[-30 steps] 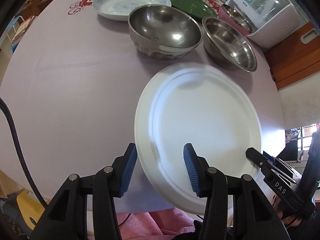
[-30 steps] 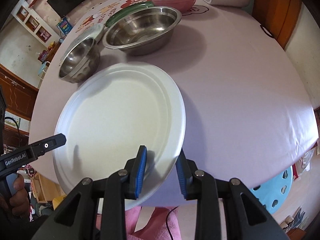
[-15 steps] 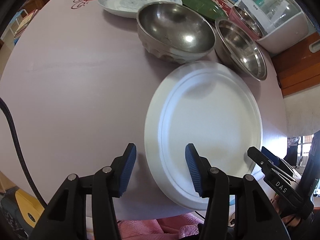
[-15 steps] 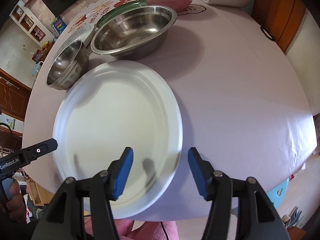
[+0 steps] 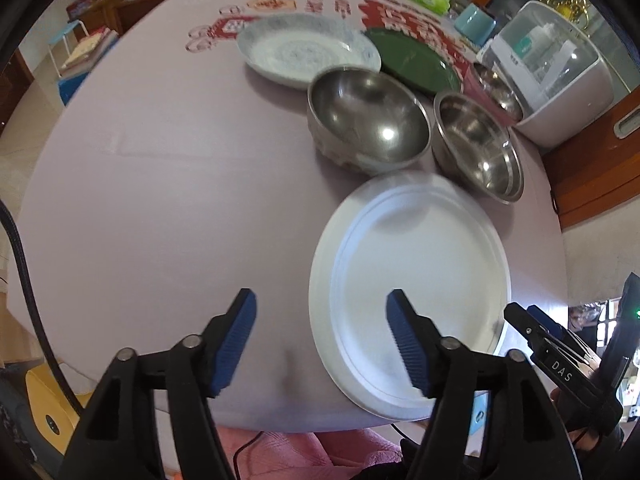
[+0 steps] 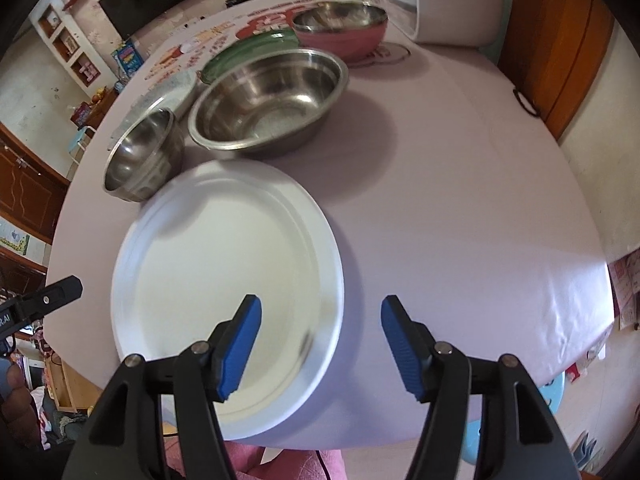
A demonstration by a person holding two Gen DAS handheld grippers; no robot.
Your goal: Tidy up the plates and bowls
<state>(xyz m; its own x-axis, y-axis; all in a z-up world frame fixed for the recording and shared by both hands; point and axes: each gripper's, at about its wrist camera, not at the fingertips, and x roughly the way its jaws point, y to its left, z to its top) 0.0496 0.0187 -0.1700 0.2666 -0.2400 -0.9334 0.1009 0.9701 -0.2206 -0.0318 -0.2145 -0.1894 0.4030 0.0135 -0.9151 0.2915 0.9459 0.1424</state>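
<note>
A: Item one, left gripper point(image 5: 322, 334)?
B: Jaws wide, having just been opening; blue pads clear of everything. The white plate's point(image 5: 416, 296) left rim lies below the gap, untouched.

A: Item two, right gripper point(image 6: 320, 344)?
B: Jaws wide too, nothing pinched. The white plate's point(image 6: 224, 272) right rim sits under the gap, free of both pads.

A: Plate's place?
B: Flat on the lilac tablecloth point(image 5: 160, 184) at the table's near edge, slightly overhanging.

A: Outward, left wrist view?
B: Deep steel bowl point(image 5: 366, 118) at twelve o'clock of the plate, just beside its rim. Wide steel bowl point(image 5: 476, 148) at one o'clock. Pink bowl point(image 5: 494, 92) behind that. Green plate point(image 5: 414, 60) and patterned plate point(image 5: 306, 50) farther off at twelve and eleven.

A: Remainder?
B: White appliance point(image 5: 554, 68) at two o'clock, table's far side.
</note>
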